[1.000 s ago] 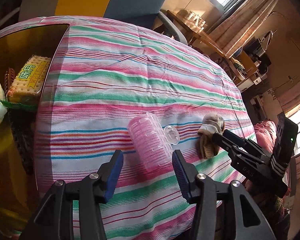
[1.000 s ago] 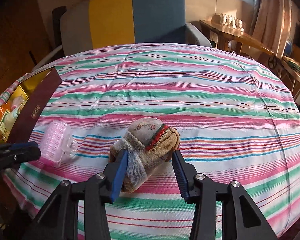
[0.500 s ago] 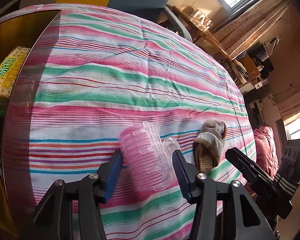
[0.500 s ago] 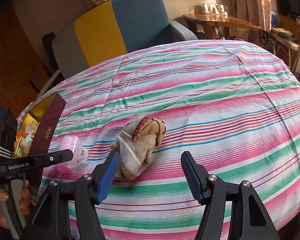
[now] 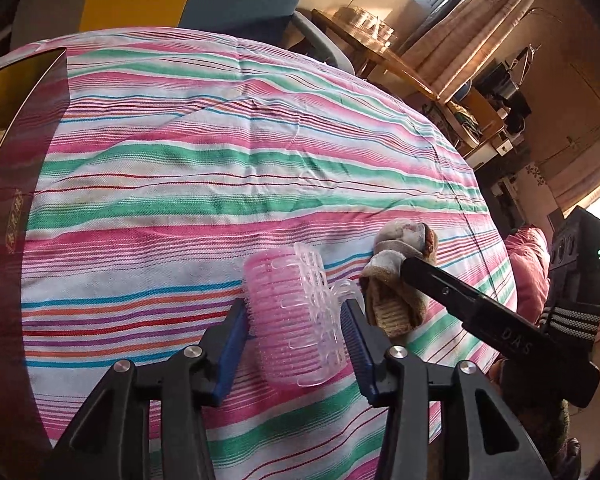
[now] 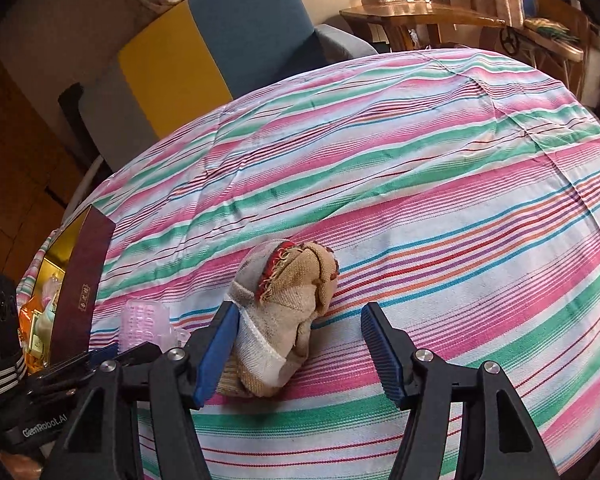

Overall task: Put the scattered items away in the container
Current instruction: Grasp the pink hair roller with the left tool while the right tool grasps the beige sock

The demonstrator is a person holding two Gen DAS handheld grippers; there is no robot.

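A pink hair roller [image 5: 288, 320] with a clear clip lies on the striped cloth. My left gripper [image 5: 294, 306] straddles it, jaws closing, and both blue pads touch its sides. A rolled beige sock bundle [image 6: 284, 280] lies just right of the roller [image 6: 144, 320]. It sits between the fingers of my right gripper [image 6: 300, 312], whose jaws are closing slightly. The left pad rests against the sock and the right pad stands well clear. The container, a maroon box [image 6: 80, 280] with a gold inside, stands at the table's left edge [image 5: 20, 200].
The striped tablecloth [image 6: 420, 200] stretches bare behind both items. Snack packs [image 6: 40, 320] lie inside the box. A blue and yellow chair [image 6: 220, 40] stands behind the table and a wooden side table [image 6: 420, 16] at back right. A pink cushion [image 5: 528, 272] lies past the right edge.
My left gripper has slid forward around the roller and narrowed onto it. My right gripper has let go of the sock, widened and rolled; the sock lies on the cloth.
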